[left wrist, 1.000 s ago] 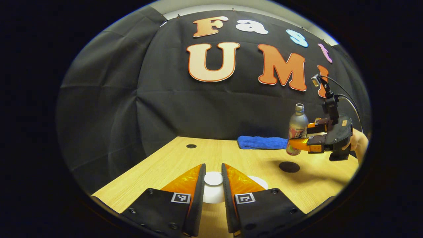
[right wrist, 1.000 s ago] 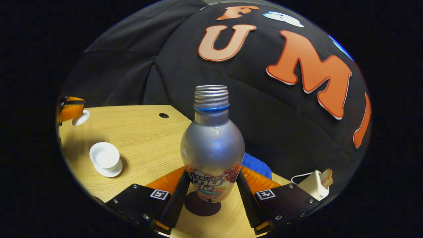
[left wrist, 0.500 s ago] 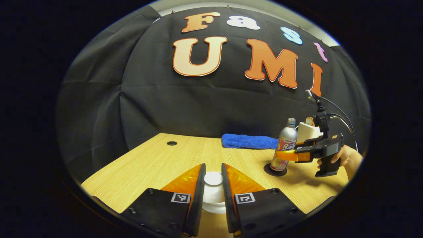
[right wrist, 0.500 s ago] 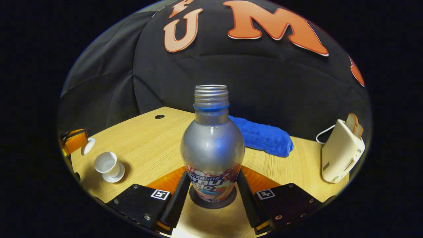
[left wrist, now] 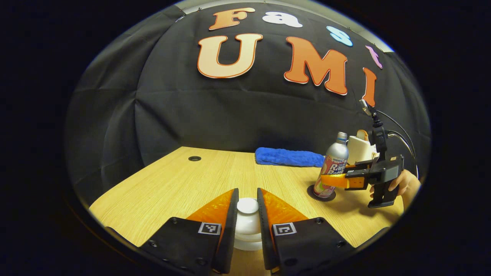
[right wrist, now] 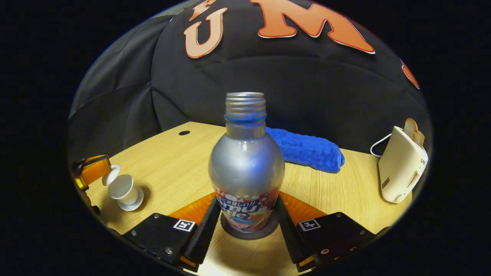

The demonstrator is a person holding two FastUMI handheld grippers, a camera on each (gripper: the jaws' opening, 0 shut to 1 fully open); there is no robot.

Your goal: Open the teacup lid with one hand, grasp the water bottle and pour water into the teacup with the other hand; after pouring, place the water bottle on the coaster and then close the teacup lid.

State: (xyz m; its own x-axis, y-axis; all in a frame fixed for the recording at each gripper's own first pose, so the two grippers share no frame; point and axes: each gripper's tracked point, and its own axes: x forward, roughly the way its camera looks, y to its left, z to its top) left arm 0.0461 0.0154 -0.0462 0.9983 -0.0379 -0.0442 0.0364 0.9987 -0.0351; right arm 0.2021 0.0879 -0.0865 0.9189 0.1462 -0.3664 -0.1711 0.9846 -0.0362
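My left gripper [left wrist: 247,209] is shut on the knob of the white teacup lid [left wrist: 247,206], with the white teacup [left wrist: 245,240] just beneath it. In the right gripper view the left gripper [right wrist: 100,172] holds the lid [right wrist: 112,175] tilted at the rim of the uncovered teacup [right wrist: 122,188], which sits on its saucer [right wrist: 135,201]. The silver uncapped water bottle [right wrist: 245,172] stands upright on the dark round coaster [right wrist: 245,231]. My right gripper [right wrist: 245,209] is shut on its lower body. From the left gripper view, the bottle [left wrist: 333,166], coaster [left wrist: 321,193] and right gripper [left wrist: 337,180] lie at the right.
A rolled blue towel [right wrist: 307,149] lies at the back of the wooden table [right wrist: 172,165]. A cream toaster [right wrist: 401,165] with bread stands at the right. A hand [left wrist: 402,184] holds the right gripper. A cable hole [left wrist: 194,158] is at the table's back left.
The right gripper came down and set the bottle on the coaster. The left gripper carried the lid lower, close to the teacup's rim.
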